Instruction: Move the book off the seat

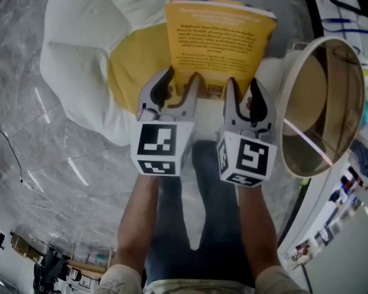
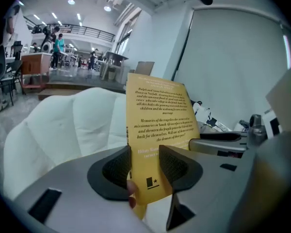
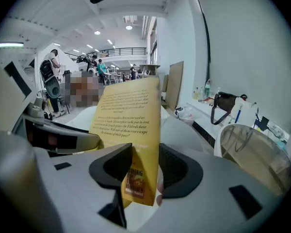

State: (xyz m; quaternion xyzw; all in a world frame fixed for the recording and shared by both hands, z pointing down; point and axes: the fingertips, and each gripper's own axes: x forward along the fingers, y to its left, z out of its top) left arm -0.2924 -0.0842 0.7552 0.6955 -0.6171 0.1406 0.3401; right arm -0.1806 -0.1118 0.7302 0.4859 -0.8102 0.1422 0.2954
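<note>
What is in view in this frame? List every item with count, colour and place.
white cushioned armchair: 1, white, upper left
yellow seat pad: 1, yellow, on the armchair
yellow paperback book: 1, yellow, over the armchair, near edge clamped by both grippers
round glass-topped side table: 1, cream rim, right of the armchair
grey marble floor: 1, grey, around the armchair
person's legs: 2, dark trousers, bottom centre
left gripper: 1, grey, shut on the book
right gripper: 1, grey, shut on the book

This is a large, open hall, something like a lab or workshop. At the far end are a railed balcony (image 2: 87, 31), ceiling lights (image 2: 71, 2) and people (image 2: 59, 43) among desks.
</note>
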